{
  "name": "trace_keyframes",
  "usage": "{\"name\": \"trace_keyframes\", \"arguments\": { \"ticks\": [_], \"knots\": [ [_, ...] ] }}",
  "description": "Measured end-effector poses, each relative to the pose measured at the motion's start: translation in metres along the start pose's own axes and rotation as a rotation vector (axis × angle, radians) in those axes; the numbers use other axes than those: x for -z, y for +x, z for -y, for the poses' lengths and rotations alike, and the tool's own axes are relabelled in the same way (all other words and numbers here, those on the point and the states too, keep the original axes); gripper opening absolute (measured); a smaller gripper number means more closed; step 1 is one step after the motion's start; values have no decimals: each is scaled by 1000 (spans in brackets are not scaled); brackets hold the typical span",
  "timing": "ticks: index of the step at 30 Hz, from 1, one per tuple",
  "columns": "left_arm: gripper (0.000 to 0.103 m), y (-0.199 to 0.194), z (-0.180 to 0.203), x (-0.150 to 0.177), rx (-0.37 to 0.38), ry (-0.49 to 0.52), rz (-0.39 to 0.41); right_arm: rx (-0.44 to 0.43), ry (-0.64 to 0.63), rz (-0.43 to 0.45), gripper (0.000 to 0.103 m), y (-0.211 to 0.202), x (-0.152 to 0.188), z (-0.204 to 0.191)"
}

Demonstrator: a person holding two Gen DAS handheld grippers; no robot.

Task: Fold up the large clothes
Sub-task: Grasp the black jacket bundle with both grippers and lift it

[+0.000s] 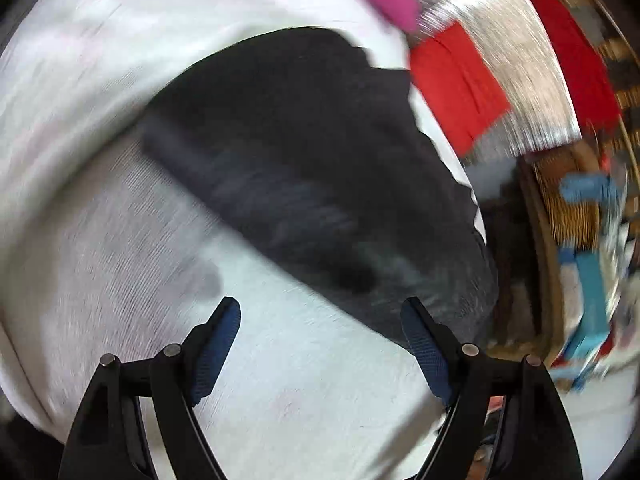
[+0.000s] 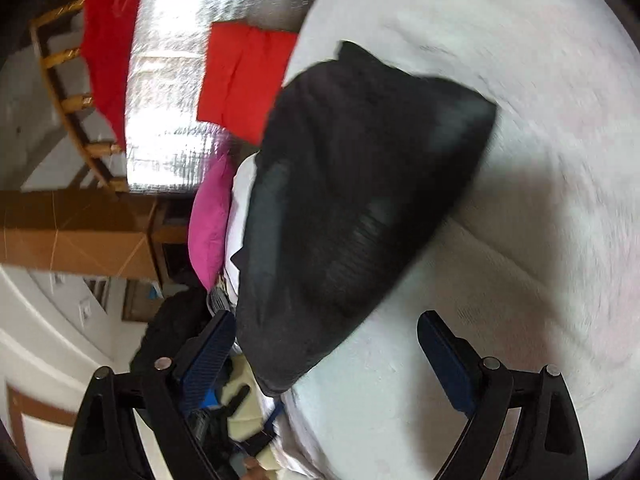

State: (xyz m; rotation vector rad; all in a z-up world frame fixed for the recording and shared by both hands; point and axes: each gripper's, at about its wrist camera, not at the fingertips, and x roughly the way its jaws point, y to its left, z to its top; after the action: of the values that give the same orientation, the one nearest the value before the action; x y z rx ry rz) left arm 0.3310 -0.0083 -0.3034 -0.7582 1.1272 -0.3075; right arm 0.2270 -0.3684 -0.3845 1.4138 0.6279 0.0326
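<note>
You have a black garment (image 1: 312, 168) lying on a white cover (image 1: 100, 80). Far off, you see a plain bright red cloth (image 2: 248, 80), a darker red one (image 2: 106, 52), a silver sheet (image 2: 172, 92) and a magenta pillow (image 2: 210, 224). Your fingers (image 1: 216, 352) are black with dark blue ribbed pads.
</note>
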Motion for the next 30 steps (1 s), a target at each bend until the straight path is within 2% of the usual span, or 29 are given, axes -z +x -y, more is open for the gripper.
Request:
{"name": "trace_keyframes", "arguments": {
  "ticks": [1, 3, 8, 12, 20, 21, 23, 24, 25, 26, 27, 28, 30],
  "knots": [
    [85, 0, -10, 0, 11, -61, 7, 5, -4, 21, 94, -1, -1, 1],
    [87, 4, -16, -5, 12, -110, 16, 29, -31, 77, 94, 0, -7, -5],
    [87, 20, -13, -24, 37, -138, 19, 52, 9, 123, 94, 5, -24, 2],
    [88, 32, -9, -41, 66, -154, 24, 14, 41, 150, 95, 13, -34, 1],
    [88, 53, -12, -65, 149, -242, 40, 75, 9, 223, 98, 32, -40, -13],
    [88, 54, -14, -67, 163, -253, 48, 78, 3, 241, 98, 33, -40, -14],
    [81, 52, -18, -67, 161, -259, 56, 97, -18, 277, 97, 34, -39, -17],
    [71, 50, -19, -66, 149, -253, 61, 119, -27, 292, 93, 34, -38, -18],
    [62, 50, -18, -66, 135, -240, 63, 146, -34, 300, 83, 34, -37, -18],
    [59, 49, -19, -66, 132, -228, 60, 164, -37, 303, 76, 33, -37, -17],
    [52, 49, -18, -67, 130, -213, 63, 164, -28, 299, 62, 33, -38, -15],
    [45, 50, -16, -67, 130, -199, 60, 155, -17, 294, 53, 31, -39, -12],
    [34, 48, -7, -69, 127, -161, 75, 146, -24, 283, 46, 28, -39, -12]
  ]
}}
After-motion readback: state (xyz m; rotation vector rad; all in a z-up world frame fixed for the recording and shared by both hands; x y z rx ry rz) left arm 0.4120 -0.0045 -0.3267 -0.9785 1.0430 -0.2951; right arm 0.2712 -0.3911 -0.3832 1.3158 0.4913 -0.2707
